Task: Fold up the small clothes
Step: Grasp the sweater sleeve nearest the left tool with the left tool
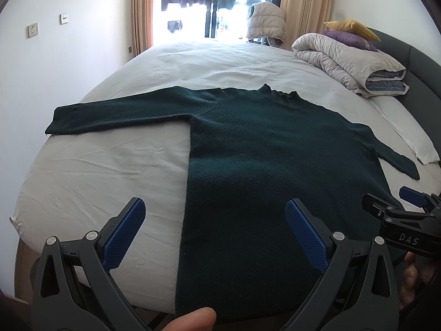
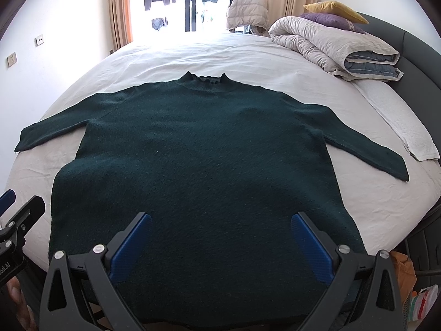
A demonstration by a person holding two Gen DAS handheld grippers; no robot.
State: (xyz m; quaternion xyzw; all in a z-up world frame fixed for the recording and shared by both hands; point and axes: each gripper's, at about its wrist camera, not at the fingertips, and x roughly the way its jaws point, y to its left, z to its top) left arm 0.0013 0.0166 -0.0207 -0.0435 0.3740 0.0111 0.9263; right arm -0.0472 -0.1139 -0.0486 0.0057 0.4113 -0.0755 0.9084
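A dark green sweater lies flat on the bed, sleeves spread, collar toward the window. The left claw hangs wide over the sweater's left hem edge; the right claw hangs wide over its hem middle. A folded duvet sits beyond the sweater's right sleeve.

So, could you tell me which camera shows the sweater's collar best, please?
The right wrist view: the collar sits centred, its ruffled edge facing the camera. The left wrist view shows the collar too, but off-centre.
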